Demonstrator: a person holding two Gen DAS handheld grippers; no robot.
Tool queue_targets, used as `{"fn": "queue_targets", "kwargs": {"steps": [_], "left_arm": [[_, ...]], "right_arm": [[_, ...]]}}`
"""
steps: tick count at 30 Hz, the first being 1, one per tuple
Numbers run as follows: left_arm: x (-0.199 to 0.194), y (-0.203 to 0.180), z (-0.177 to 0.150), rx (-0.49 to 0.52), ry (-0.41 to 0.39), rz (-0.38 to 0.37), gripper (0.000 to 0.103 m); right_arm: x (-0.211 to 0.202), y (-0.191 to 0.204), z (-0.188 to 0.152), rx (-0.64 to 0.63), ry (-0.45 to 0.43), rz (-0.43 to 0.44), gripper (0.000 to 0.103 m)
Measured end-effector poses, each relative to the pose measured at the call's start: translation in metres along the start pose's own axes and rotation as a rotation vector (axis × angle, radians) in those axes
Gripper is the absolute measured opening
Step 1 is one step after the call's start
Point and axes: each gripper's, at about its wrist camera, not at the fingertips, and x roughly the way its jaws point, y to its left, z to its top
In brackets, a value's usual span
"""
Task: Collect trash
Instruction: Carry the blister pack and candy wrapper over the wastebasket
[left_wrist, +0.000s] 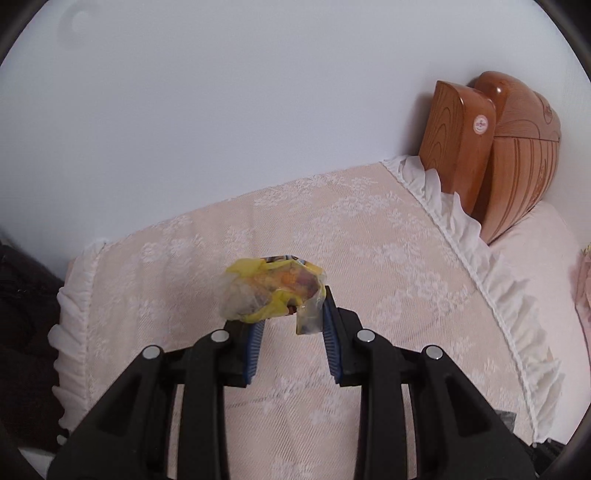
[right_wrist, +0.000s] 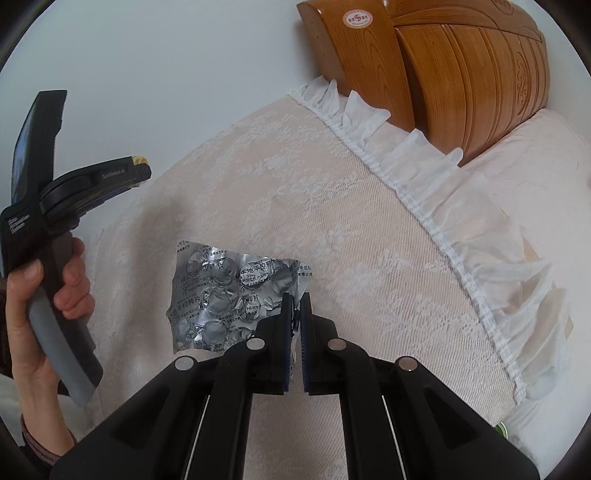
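My left gripper (left_wrist: 291, 314) holds a crumpled yellow snack wrapper (left_wrist: 273, 291) between its blue pads, above the pink lace-covered cushion (left_wrist: 369, 236). The jaws stand partly apart with the wrapper wedged at their tips. My right gripper (right_wrist: 295, 301) is shut on the edge of an empty silver pill blister pack (right_wrist: 229, 295), held above the same cushion (right_wrist: 369, 240). The left gripper (right_wrist: 142, 170) also shows at the left of the right wrist view, held by a hand (right_wrist: 55, 295), a scrap of yellow at its tip.
A carved wooden headboard (left_wrist: 517, 155) stands at the back right behind the cushion's white ruffle (left_wrist: 461, 221); it also shows in the right wrist view (right_wrist: 443, 66). A white wall (left_wrist: 221, 110) lies behind. Dark fabric (left_wrist: 22, 314) is at the left.
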Motion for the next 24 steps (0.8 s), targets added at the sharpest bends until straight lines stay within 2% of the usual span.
{"fn": "queue_targets", "kwargs": {"steps": [3, 6, 8, 13, 15, 18, 21, 24], "left_arm": [[-0.037, -0.002, -0.035, 0.046, -0.006, -0.010, 0.029], [-0.071, -0.014, -0.071, 0.115, -0.013, -0.067, 0.029], [-0.085, -0.028, -0.093, 0.153, -0.006, -0.124, 0.029], [-0.108, -0.080, -0.150, 0.254, 0.041, -0.278, 0.029], [-0.114, -0.107, -0.177, 0.323, 0.056, -0.352, 0.029], [-0.121, -0.149, -0.214, 0.429, 0.094, -0.436, 0.029], [-0.129, -0.188, -0.248, 0.540, 0.113, -0.468, 0.029], [-0.139, -0.213, -0.271, 0.612, 0.121, -0.486, 0.029]], "right_arm": [[-0.021, -0.008, -0.026, -0.011, -0.005, 0.018, 0.005], [-0.044, -0.023, -0.053, -0.013, -0.023, 0.010, 0.005], [-0.063, -0.041, -0.077, -0.002, -0.038, -0.016, 0.005], [-0.102, -0.106, -0.156, 0.097, -0.025, -0.146, 0.005], [-0.103, -0.139, -0.192, 0.155, 0.019, -0.224, 0.005], [-0.092, -0.182, -0.232, 0.262, 0.084, -0.262, 0.005], [-0.075, -0.213, -0.259, 0.332, 0.150, -0.320, 0.005], [-0.056, -0.243, -0.290, 0.390, 0.185, -0.333, 0.007]]}}
